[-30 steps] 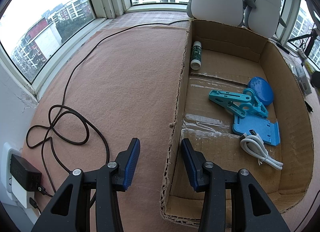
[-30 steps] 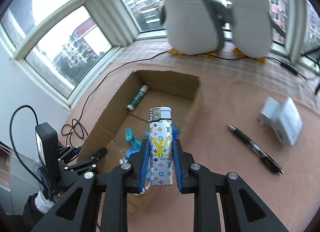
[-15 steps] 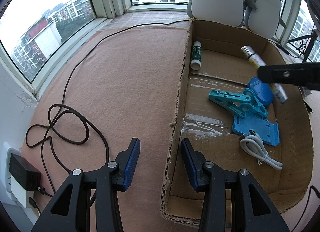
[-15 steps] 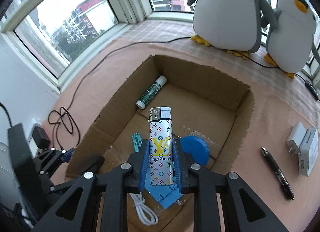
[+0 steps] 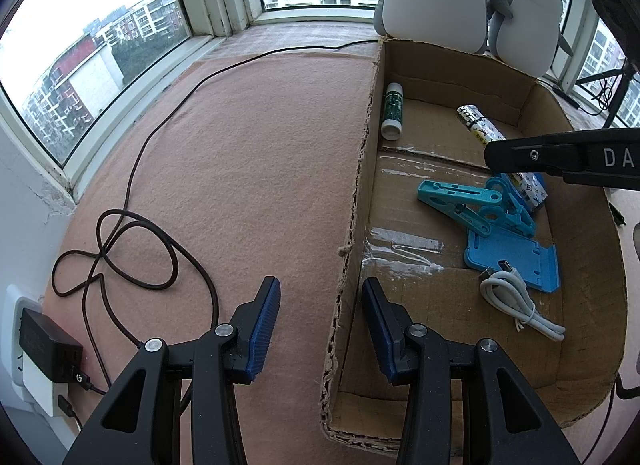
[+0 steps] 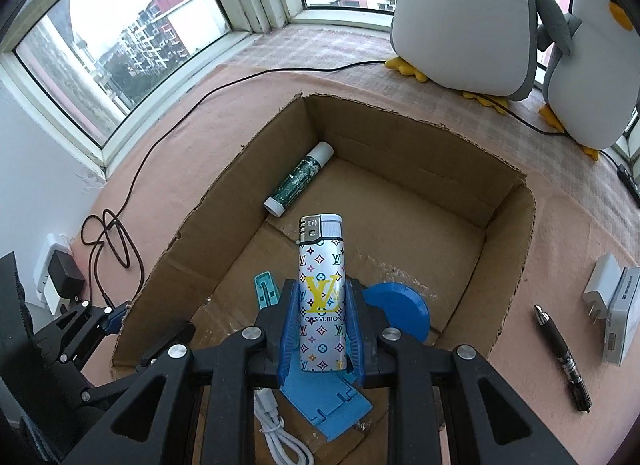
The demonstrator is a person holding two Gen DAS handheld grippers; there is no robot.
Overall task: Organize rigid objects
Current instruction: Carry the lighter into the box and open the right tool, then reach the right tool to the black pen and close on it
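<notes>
My right gripper [image 6: 322, 321] is shut on a white patterned lighter [image 6: 321, 297] and holds it over the open cardboard box [image 6: 508, 249]. The lighter also shows in the left wrist view [image 5: 478, 125], held above the box floor by the right gripper's black finger [image 5: 560, 155]. The box holds a green tube [image 5: 392, 111], a teal clip [image 5: 472, 205], a blue phone stand [image 5: 516, 261], a blue disc [image 6: 400, 307] and a white cable [image 5: 516, 305]. My left gripper [image 5: 320, 329] is open and empty, straddling the box's near left wall.
A black pen [image 6: 562, 357] and white charger blocks [image 6: 614, 305] lie on the mat right of the box. Two plush penguins [image 6: 472, 13] stand behind it. A dark cable loops [image 5: 120, 249] left of the box, by a wall adapter [image 5: 44, 349].
My right gripper has carried the lighter forward and lower over the box. The left gripper has not moved.
</notes>
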